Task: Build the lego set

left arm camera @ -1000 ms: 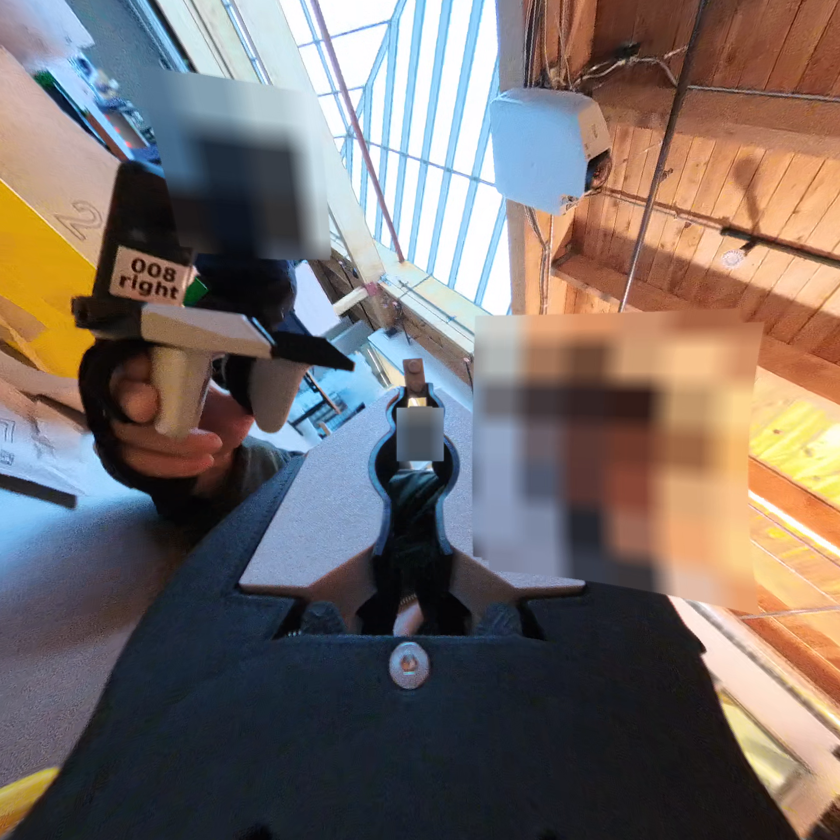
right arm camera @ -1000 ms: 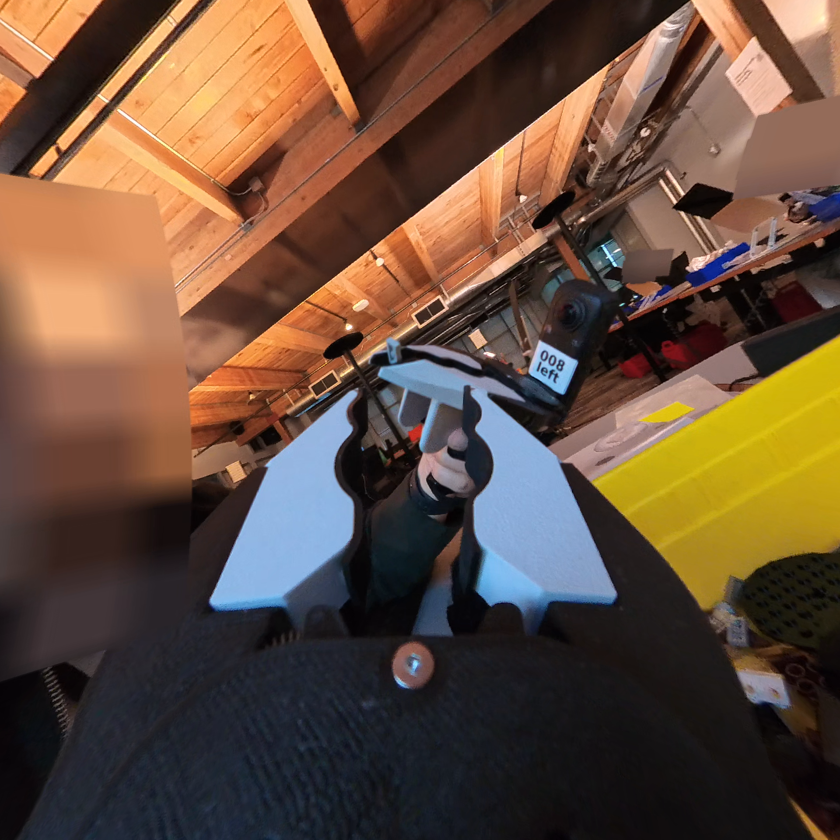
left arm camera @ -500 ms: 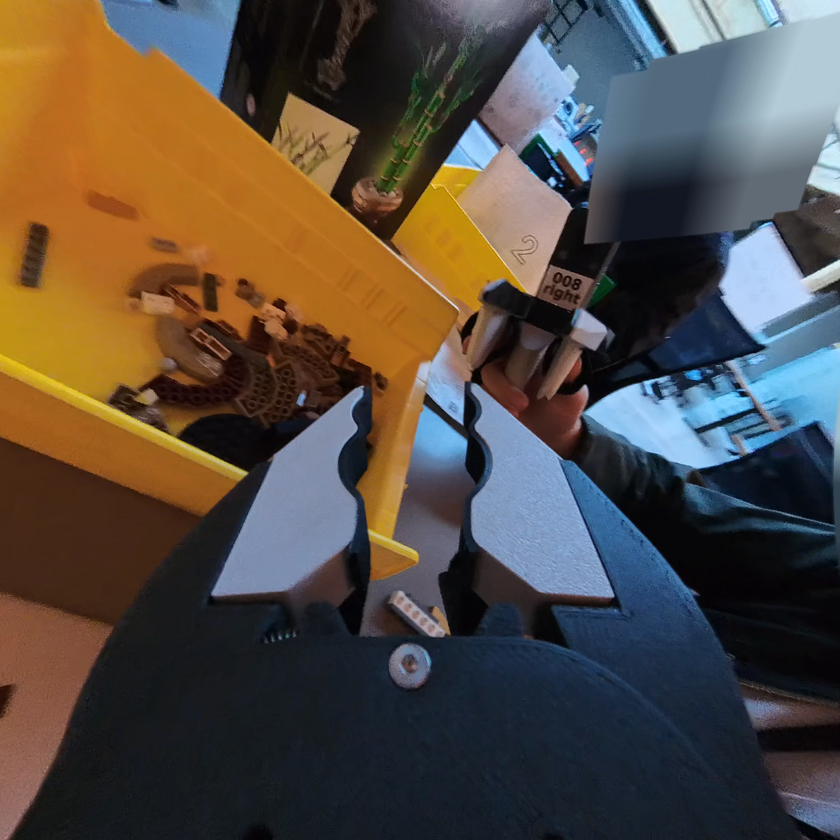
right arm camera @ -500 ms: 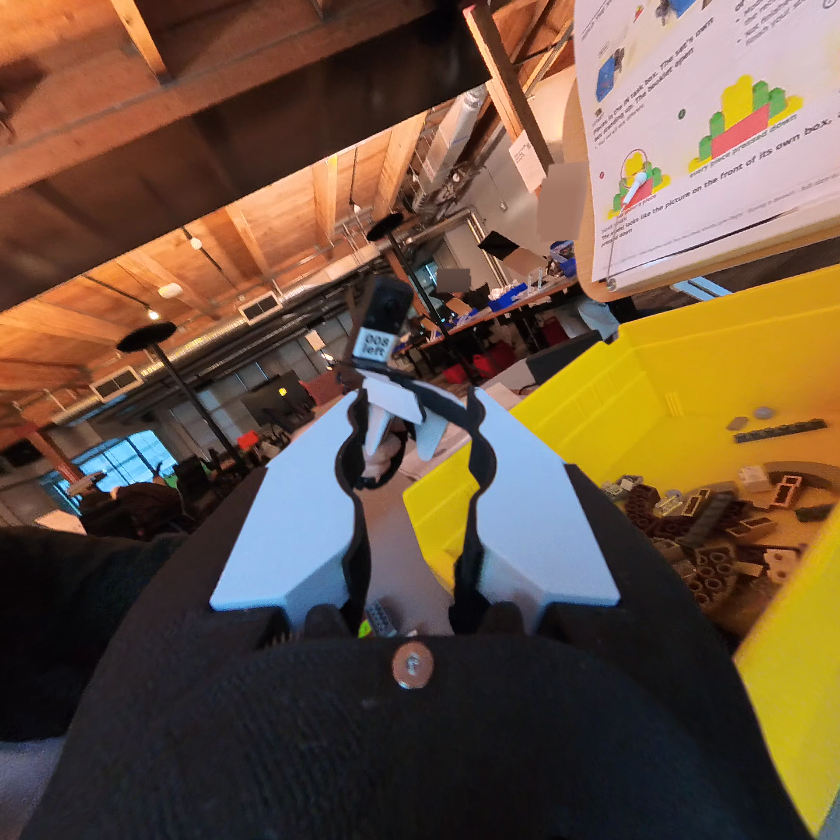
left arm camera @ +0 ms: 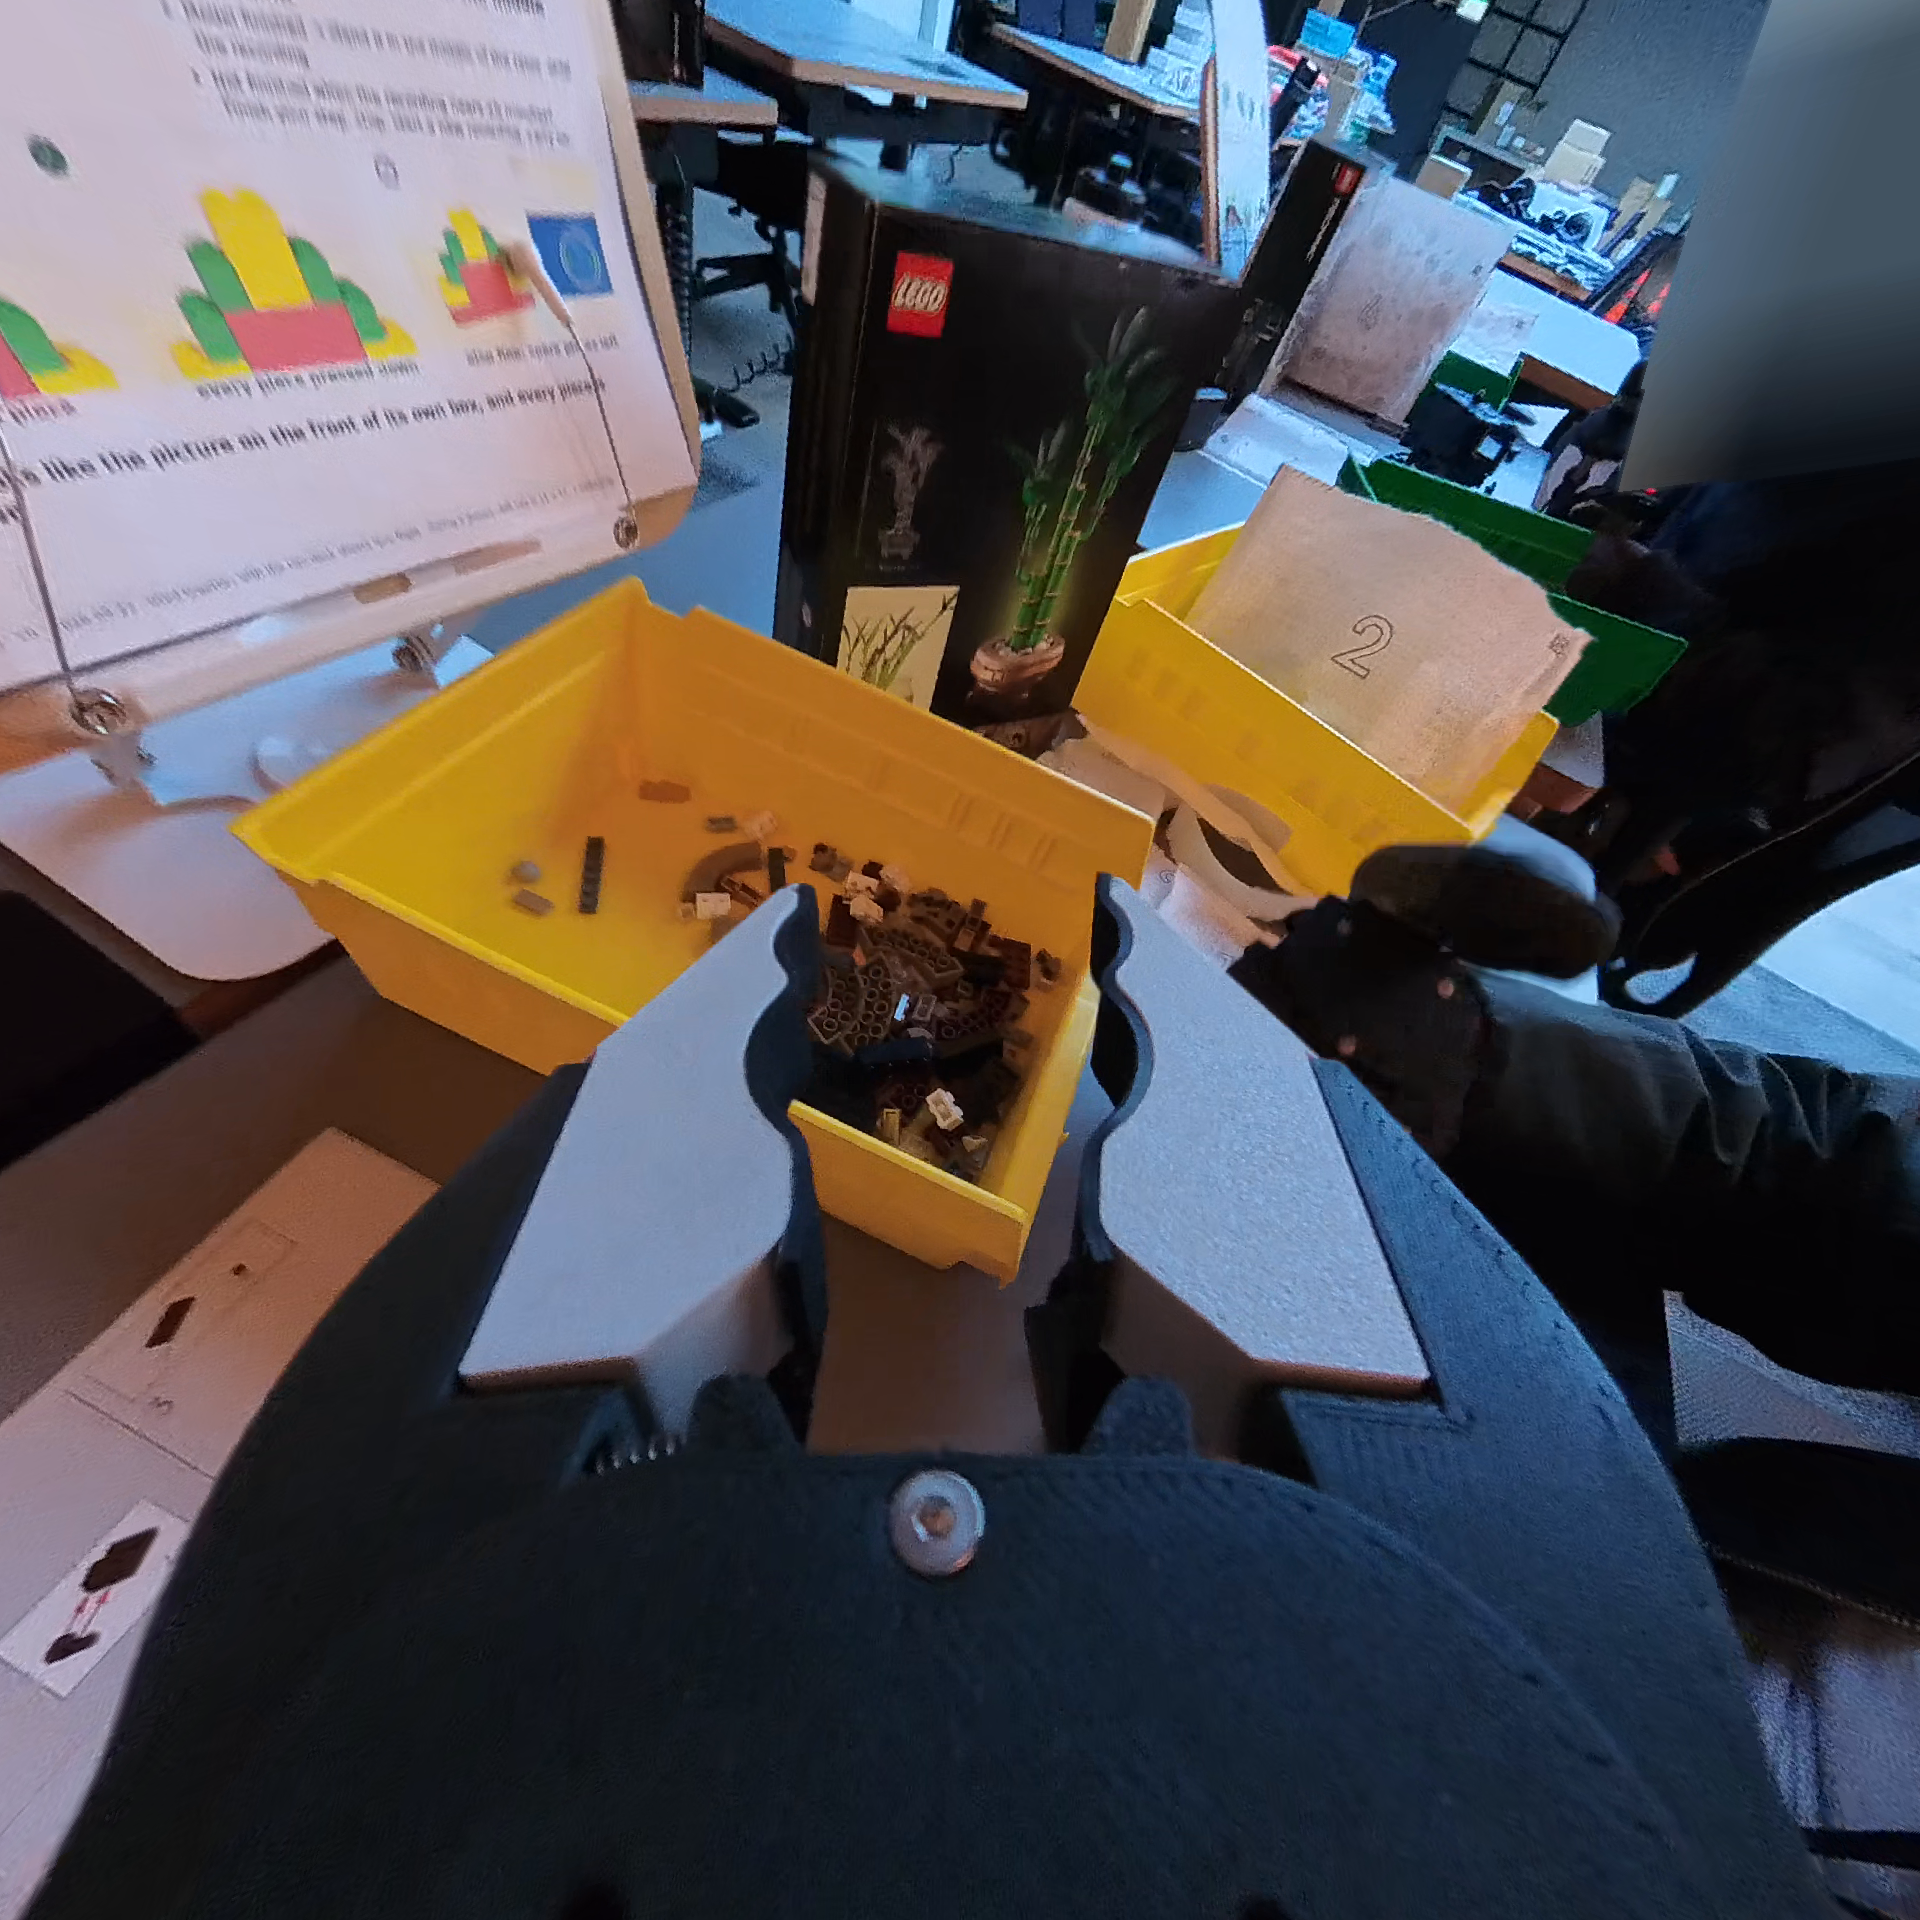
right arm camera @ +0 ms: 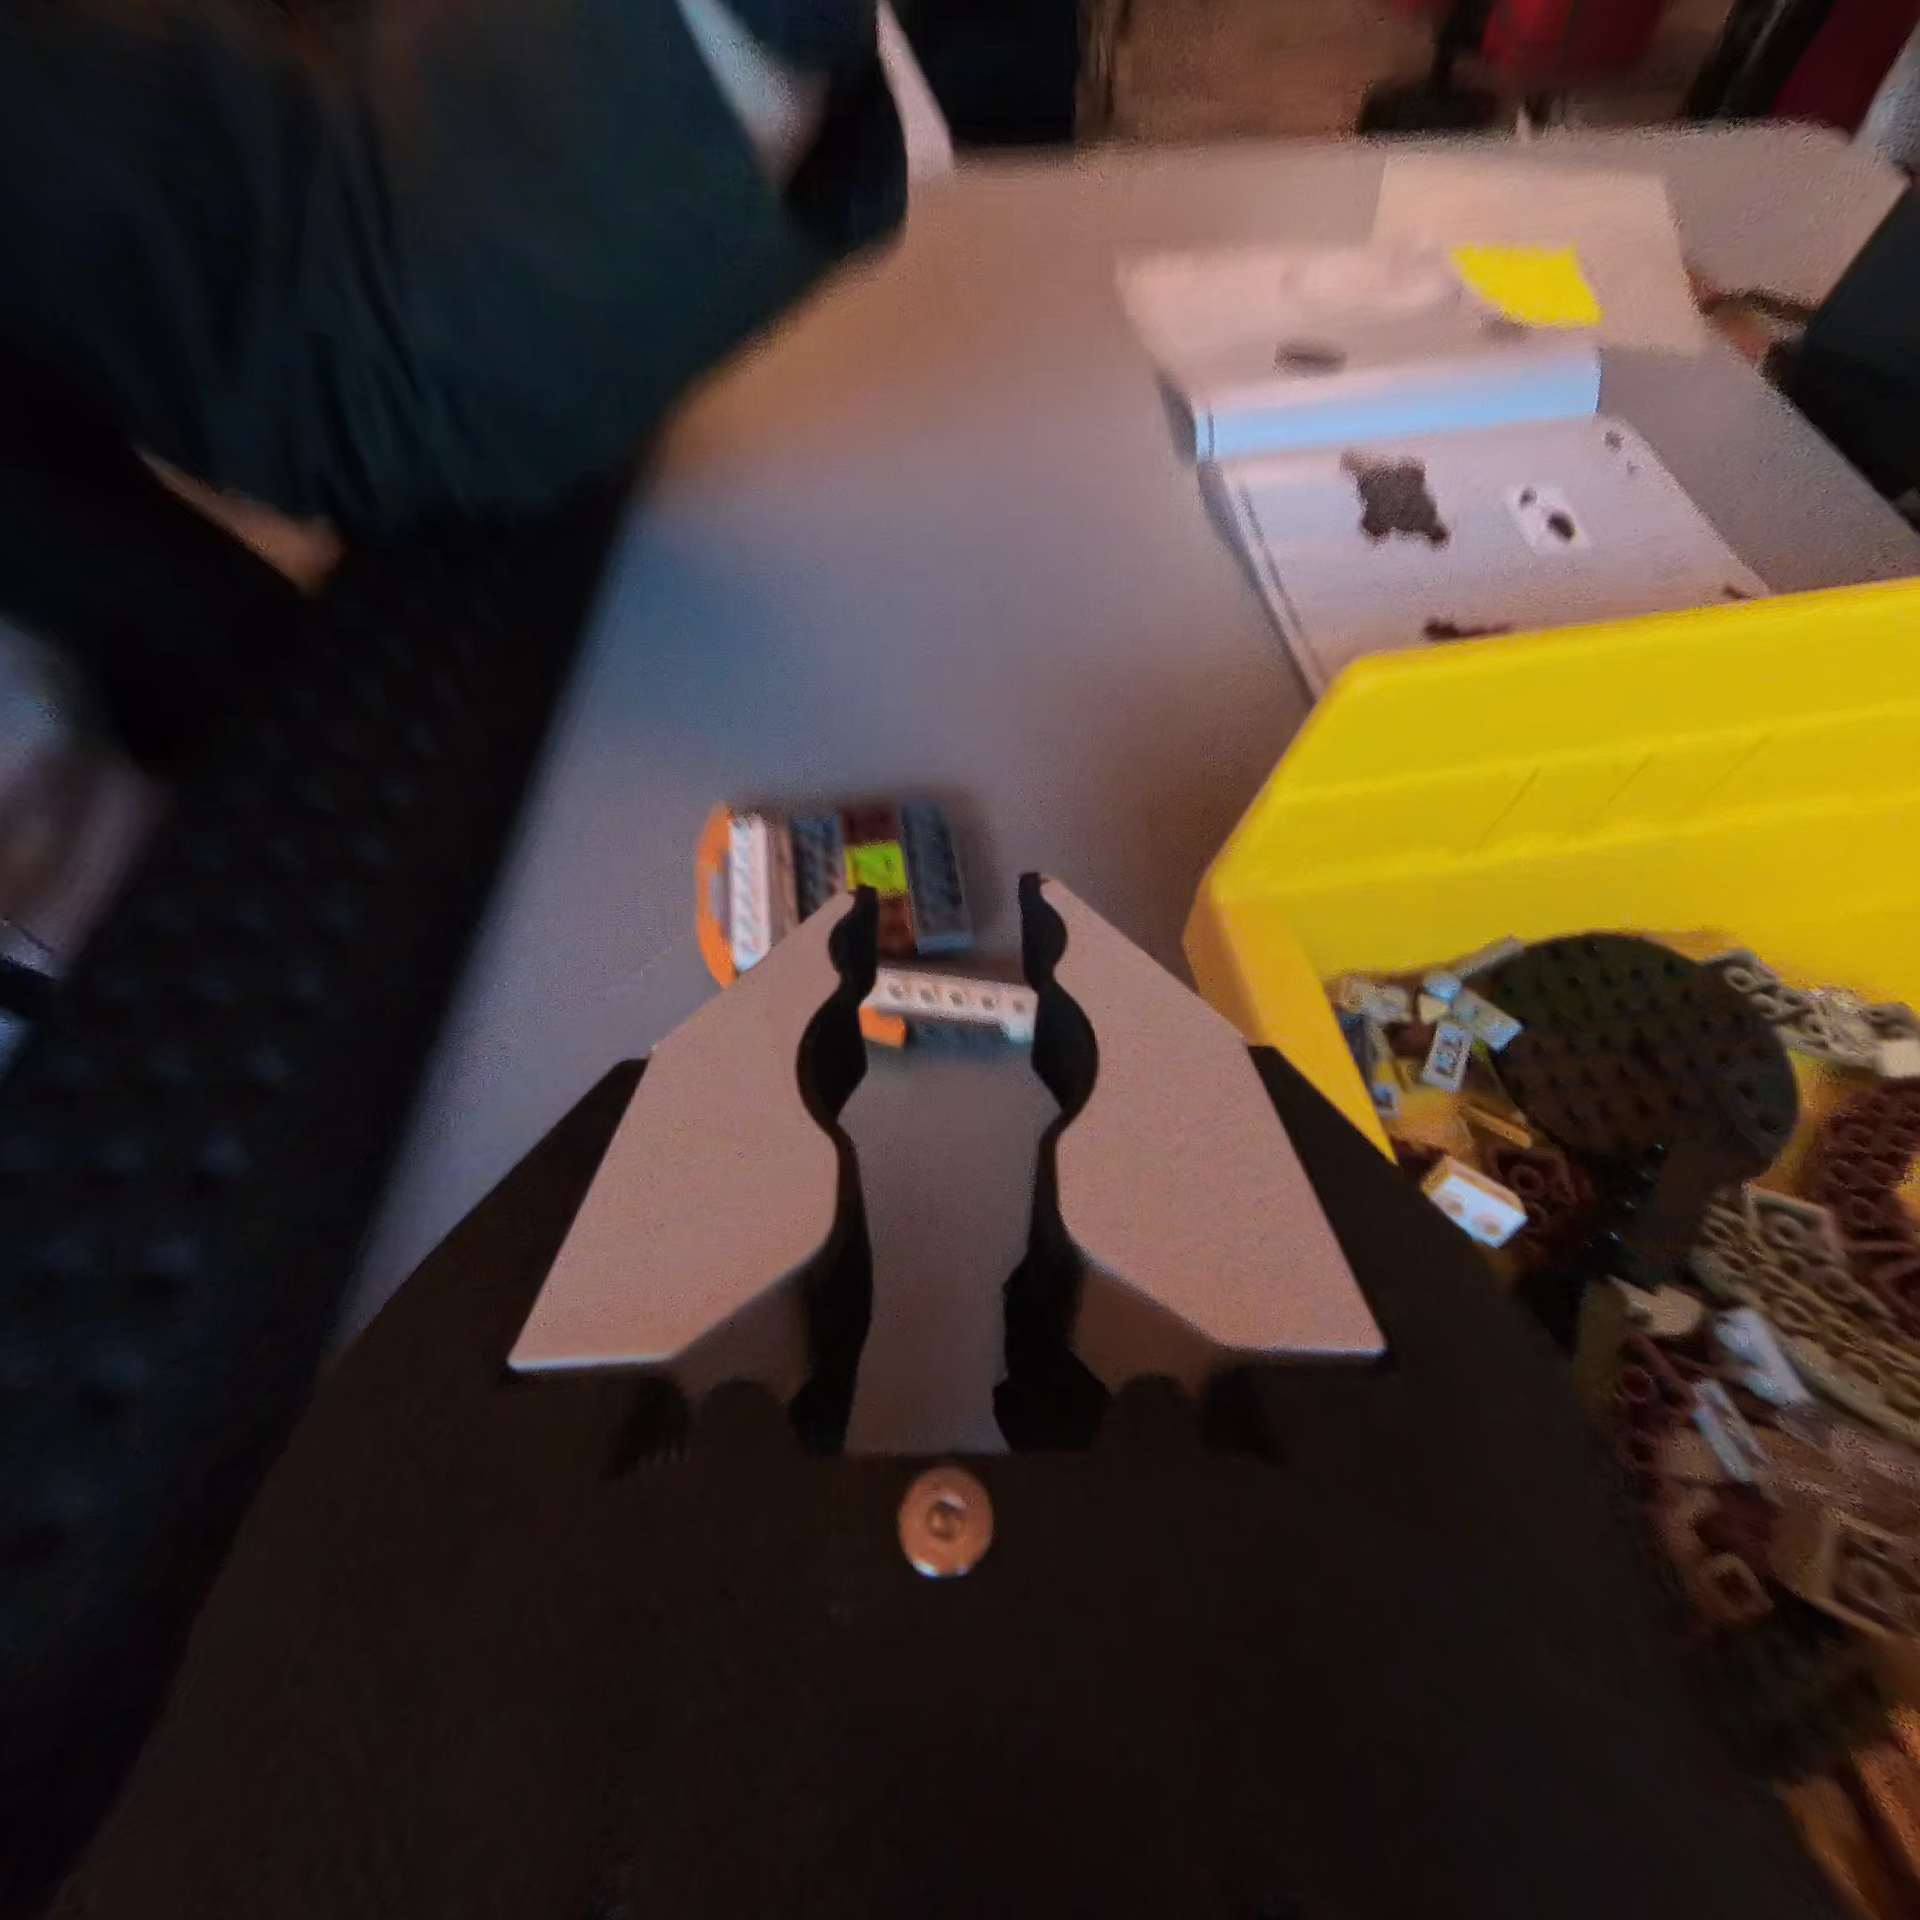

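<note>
On the grey table (right arm camera: 935,520), just beside the yellow bin (right arm camera: 1558,790) of loose bricks (left arm camera: 914,1008), lies a small started brick assembly (right arm camera: 852,883). Both the right gripper (right arm camera: 940,899) and left gripper (left arm camera: 945,914) hang empty, jaws parted. Building looks barely begun; next, I judge, one gripper must pick a brick and press it on squarely.

table (right arm camera: 935,520) bare ahead | yellow bin (right arm camera: 1558,790) blocks right | brick cluster (right arm camera: 862,894) centre

Left gripper (left arm camera: 945,925) jaws spread wide, right gripper (right arm camera: 940,899) jaws parted, empty
</note>
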Available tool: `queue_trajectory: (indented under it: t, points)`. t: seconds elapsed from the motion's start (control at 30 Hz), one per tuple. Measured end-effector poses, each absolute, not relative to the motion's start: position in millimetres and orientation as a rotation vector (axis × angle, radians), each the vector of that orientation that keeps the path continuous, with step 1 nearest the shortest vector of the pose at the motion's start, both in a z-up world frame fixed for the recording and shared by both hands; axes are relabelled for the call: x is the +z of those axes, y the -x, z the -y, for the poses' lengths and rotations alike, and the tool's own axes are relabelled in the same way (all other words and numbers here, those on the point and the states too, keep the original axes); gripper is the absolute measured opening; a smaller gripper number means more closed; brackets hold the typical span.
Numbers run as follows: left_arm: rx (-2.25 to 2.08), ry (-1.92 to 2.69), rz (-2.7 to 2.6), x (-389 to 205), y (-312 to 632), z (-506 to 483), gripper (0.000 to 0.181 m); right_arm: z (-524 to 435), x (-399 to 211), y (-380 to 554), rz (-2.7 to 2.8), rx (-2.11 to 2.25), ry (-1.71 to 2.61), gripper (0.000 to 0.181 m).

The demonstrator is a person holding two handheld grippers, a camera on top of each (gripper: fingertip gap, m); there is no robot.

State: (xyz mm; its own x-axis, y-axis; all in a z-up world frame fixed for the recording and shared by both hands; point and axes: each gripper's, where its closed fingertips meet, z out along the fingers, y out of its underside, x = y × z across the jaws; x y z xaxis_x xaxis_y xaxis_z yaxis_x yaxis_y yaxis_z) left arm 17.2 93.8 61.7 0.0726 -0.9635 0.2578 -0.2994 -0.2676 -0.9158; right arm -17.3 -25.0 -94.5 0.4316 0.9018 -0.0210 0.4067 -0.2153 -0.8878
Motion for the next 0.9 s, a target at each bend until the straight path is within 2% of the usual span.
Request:
queue_trajectory:
  t: [0.1, 0.13, 0.23, 0.3, 0.37, 0.47, 0.6, 0.7, 0.8, 0.9]
  points:
    - [-1.238, 1.633, -1.276, 72.5, -13.2, -86.5, 0.05, 26.9, -124.7, 16.6, 1.274, 0.501, 1.872, 0.024]
    - [-1.246, 1.633, -1.28, 73.4, -13.0, -84.1, 0.051, 28.3, -130.6, 18.2, 1.282, 0.512, 1.902, 0.028]
    - [-1.266, 1.643, -1.305, 72.4, -13.7, -78.0, 0.051, 32.8, -141.6, 24.8, 1.226, 0.631, 2.031, 0.063]
    - [-1.268, 1.647, -1.316, 71.3, -14.1, -76.1, 0.051, 34.8, -149.7, 25.9, 1.239, 0.618, 2.079, 0.07]
    - [-1.269, 1.652, -1.324, 70.1, -14.7, -75.2, 0.051, 31.6, -158.1, 24.2, 1.26, 0.538, 2.102, 0.07]
    - [-1.279, 1.664, -1.334, 67.3, -15.8, -74.2, 0.051, 27.4, -159.7, 25.5, 1.258, 0.512, 2.087, 0.055]
    - [-1.453, 1.672, -1.369, 68.2, -17.4, -59.0, 0.053, 24.1, -152.3, 18.3, 1.31, 0.397, 2.021, 0.055]
    - [-1.61, 1.691, -1.396, 67.3, -17.1, -48.6, 0.053, 10.2, -112.3, 13.7, 1.272, 0.199, 1.791, 0.055]
    - [-1.546, 1.776, -1.472, 44.4, -18.4, -48.9, 0.055, 0.6, -57.1, 4.2, 1.125, 0.029, 1.536, 0.054]
    - [-1.604, 1.843, -1.565, 26.8, -21.3, -34.7, 0.05, -4.6, -27.3, -14.1, 1.007, -0.11, 1.421, 0.055]
